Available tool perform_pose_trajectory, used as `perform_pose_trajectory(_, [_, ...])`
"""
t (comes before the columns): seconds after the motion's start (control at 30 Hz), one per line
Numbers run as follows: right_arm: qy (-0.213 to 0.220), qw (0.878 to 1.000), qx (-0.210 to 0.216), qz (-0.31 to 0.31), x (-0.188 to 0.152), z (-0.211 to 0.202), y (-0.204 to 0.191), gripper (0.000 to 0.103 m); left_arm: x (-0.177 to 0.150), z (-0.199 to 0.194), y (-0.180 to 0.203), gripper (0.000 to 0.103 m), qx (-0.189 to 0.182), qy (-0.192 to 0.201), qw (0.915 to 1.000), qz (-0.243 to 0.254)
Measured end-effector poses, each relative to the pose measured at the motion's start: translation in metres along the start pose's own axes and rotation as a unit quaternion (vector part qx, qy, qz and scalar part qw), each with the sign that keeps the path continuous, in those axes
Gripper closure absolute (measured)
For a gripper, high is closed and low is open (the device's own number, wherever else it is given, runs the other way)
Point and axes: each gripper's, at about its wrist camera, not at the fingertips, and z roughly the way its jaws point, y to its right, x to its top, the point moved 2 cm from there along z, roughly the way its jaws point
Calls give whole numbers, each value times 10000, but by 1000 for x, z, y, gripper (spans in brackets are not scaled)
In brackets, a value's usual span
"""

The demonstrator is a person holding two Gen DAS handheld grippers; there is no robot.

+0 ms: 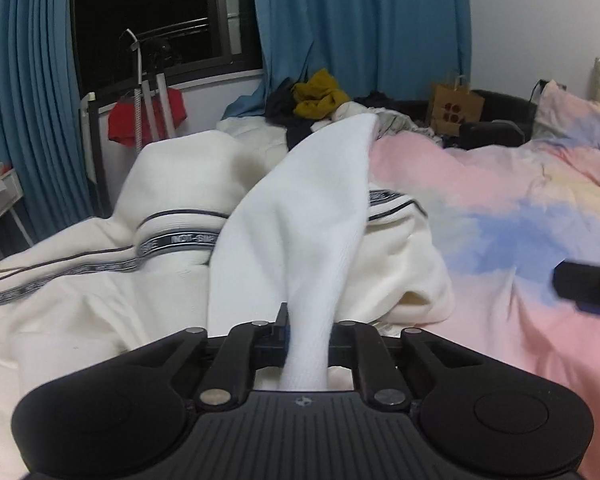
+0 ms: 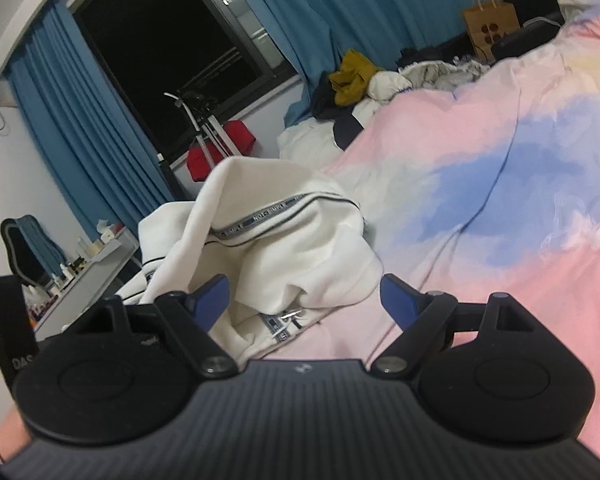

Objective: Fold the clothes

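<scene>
A bedroom bed [image 2: 480,208] under a pink-and-blue cover, with a white garment [image 2: 292,248] bunched at its left side.

The cover lies broad and bare to the right of the garment, while a pile of clothes [image 1: 320,100] crowds the far edge below blue curtains [image 1: 340,20] and a dark window [image 2: 160,40]; a tabletop [image 2: 84,276] with small bottles stands off the bed's left edge. The left gripper [image 1: 306,340] is clenched on a white fold of the garment, a long strip that runs up and away from the fingers toward the far pile. The right gripper [image 2: 304,300] is released, its blue fingers [image 2: 212,296] wide apart on either side of the garment's near hem, not pressing it. The trim band [image 1: 168,240] crosses the garment sideways.
</scene>
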Motion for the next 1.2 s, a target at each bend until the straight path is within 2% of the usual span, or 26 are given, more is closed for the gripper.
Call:
perform_pose_trajectory(0.17, [16, 9998, 61, 192, 0, 2, 5, 19, -4, -33, 13, 96, -327, 240, 9987, 311])
perform_pose_trajectory(0.33, [102, 9995, 165, 238, 2, -5, 2, 19, -21, -87, 23, 97, -954, 369, 9928, 626])
perform_pose_trajectory(0.43, [142, 9987, 301, 374, 3, -12, 2, 19, -42, -114, 32, 97, -1415, 9, 9842, 1062])
perform_pose_trajectory(0.53, [49, 9973, 449, 584, 3, -15, 6, 19, -69, -124, 26, 97, -1452, -284, 9822, 1155])
perform_pose_trajectory(0.63, [-89, 9903, 476, 1303, 7, -15, 28, 18, -87, -124, 7, 97, -1419, -405, 9873, 593])
perform_pose_trajectory(0.73, [-356, 9756, 527, 2099, 9, -11, 56, 17, -94, -127, -10, 97, -1510, -284, 9881, 30])
perform_pose_trajectory(0.87, [-783, 9668, 77, 2429, 7, -5, 77, 18, -92, -126, -28, 97, -1667, -123, 9842, -587])
perform_pose_trajectory(0.97, [-665, 9587, -268, 2751, 4, -16, 92, 20, -89, -124, -41, 97, -1745, -89, 9799, -960])
perform_pose_trajectory(1.07, [-430, 9408, -723, 3282, -12, -44, 109, 18, -87, -121, -50, 97, -1811, -70, 9752, -1274])
perform_pose_trajectory(1.2, [-523, 9230, -757, 3736, -31, -57, 122, 18, -87, -118, -49, 97, -1826, -76, 9703, -1587])
